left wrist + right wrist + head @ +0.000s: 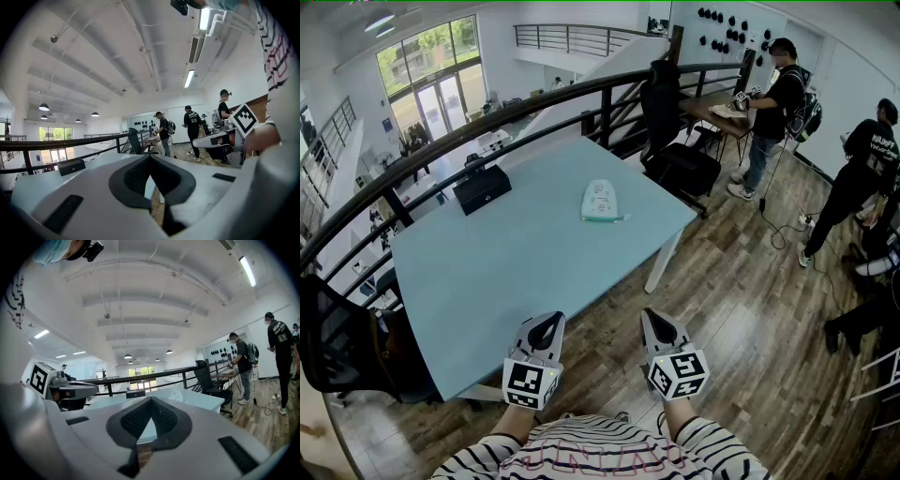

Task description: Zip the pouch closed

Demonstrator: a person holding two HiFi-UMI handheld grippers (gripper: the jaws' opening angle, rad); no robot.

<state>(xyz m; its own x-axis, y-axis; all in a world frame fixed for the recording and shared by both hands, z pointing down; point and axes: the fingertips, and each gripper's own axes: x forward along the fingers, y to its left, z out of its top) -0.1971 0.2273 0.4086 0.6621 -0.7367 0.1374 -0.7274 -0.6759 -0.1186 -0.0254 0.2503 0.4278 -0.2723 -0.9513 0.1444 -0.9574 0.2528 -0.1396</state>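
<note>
A pale green-and-white pouch [602,201] lies flat on the far right part of the light blue table [525,262]; in the right gripper view the pouch [176,395] shows small on the tabletop. My left gripper [547,328] and right gripper [659,326] hover side by side off the table's near edge, well short of the pouch. Both point roughly level toward the table. Each is shut with nothing between its jaws, as the left gripper [151,159] and right gripper [151,401] views show.
A black box [482,188] sits at the table's far left. A dark curved railing [487,117] runs behind the table, with an office chair [670,141] beyond. Several people stand on the wooden floor at the right [778,103]. A black chair [337,347] stands at the near left.
</note>
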